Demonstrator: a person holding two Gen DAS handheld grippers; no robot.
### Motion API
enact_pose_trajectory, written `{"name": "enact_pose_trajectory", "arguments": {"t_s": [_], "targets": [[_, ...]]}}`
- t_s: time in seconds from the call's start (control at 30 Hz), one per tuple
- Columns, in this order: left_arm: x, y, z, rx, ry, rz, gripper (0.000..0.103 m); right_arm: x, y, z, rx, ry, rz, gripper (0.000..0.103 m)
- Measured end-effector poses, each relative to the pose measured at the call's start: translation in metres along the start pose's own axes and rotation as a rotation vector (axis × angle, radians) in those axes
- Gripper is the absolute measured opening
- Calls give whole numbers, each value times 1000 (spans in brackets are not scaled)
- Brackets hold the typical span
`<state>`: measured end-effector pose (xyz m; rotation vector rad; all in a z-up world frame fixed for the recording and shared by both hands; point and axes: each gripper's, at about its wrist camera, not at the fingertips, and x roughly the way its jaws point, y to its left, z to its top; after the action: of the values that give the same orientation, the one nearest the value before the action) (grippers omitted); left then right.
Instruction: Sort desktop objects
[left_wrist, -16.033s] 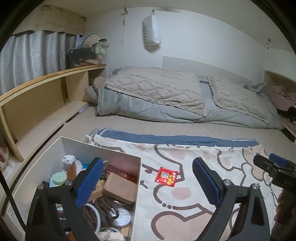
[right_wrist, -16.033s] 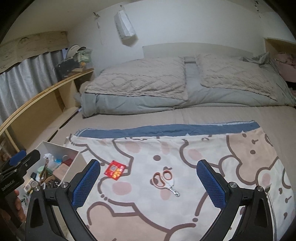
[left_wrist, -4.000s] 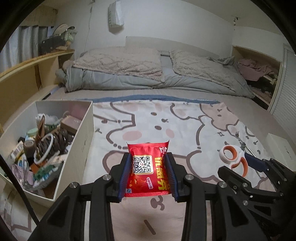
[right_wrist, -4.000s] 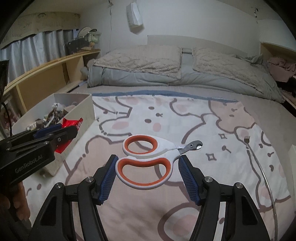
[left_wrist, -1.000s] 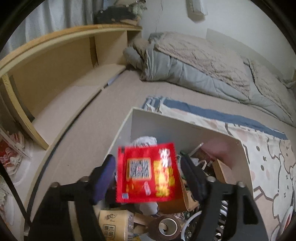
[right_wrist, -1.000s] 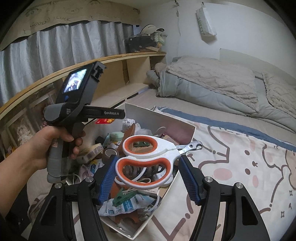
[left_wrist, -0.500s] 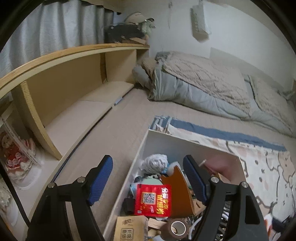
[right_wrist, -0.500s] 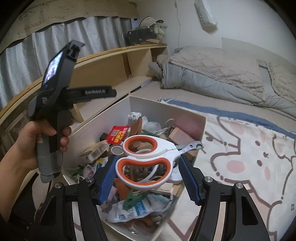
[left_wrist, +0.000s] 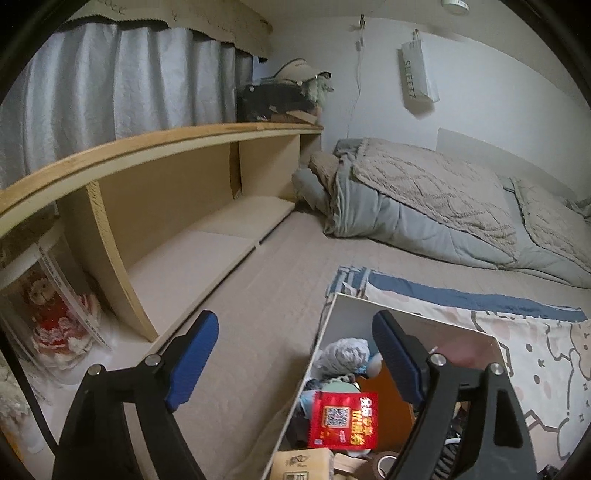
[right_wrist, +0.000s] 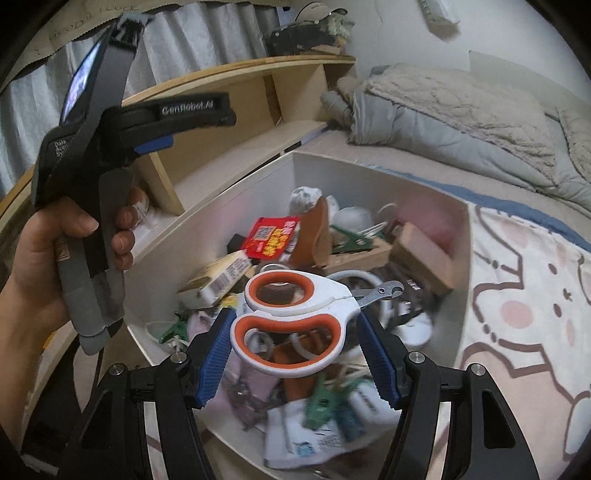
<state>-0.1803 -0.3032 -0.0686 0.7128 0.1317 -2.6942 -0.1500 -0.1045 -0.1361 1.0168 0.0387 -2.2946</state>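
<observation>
Two grippers are in your hands. Your right gripper (right_wrist: 295, 347) is clamped on the scissors (right_wrist: 295, 317), white with orange-lined handles, held flat over the near end of the white box (right_wrist: 369, 162), blades pointing right. Your left gripper (left_wrist: 295, 354) has just been opening and stands wide apart with nothing between its blue pads (left_wrist: 192, 362); seen from the right wrist, its side reads "GenRobot.AI". The red packet (left_wrist: 343, 421) lies in the box near the left wall, atop the clutter, showing a QR code and yellow characters you cannot read from here. A small carton (right_wrist: 218, 277) with a barcode lies just beside it. On the far wall hangs a paper bag (left_wrist: 417, 77) lettered "SWEETY", roughly.
</observation>
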Motion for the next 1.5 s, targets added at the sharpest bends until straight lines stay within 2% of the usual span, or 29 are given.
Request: {"name": "enact_pose_trajectory", "arguments": {"t_s": [0.13, 0.27, 0.73, 0.8, 0.83, 0.87, 1.3, 1.33, 1.43, 1.5], "targets": [[-4, 1, 1, 1, -19, 5, 86, 12, 11, 1, 5, 21, 30, 67], [-7, 1, 1, 4, -38, 20, 94, 21, 23, 4, -1, 31, 44, 68], [-5, 9, -2, 23, -30, 46, 94, 39, 30, 7, 31, 71, 76, 67], [-4, 9, -3, 25, -26, 43, 94, 39, 29, 4, 44, 80, 96, 75], [-4, 10, -4, 26, -24, 43, 94, 38, 29, 2, 48, 80, 101, 86], [-4, 10, -5, 26, -22, 42, 94, 34, 28, 0, 49, 71, 94, 91], [-14, 7, -9, 4, -6, 20, 94, 2, 20, 3, 7, -12, 42, 91], [-15, 7, -9, 3, -5, 18, 94, 0, 17, 3, 8, -13, 39, 92], [-21, 5, -8, 1, 4, 14, 94, -7, 9, 4, 15, -27, 16, 103], [-26, 5, -7, -2, 8, 16, 95, -14, 5, 4, 9, -45, -5, 103]]}}
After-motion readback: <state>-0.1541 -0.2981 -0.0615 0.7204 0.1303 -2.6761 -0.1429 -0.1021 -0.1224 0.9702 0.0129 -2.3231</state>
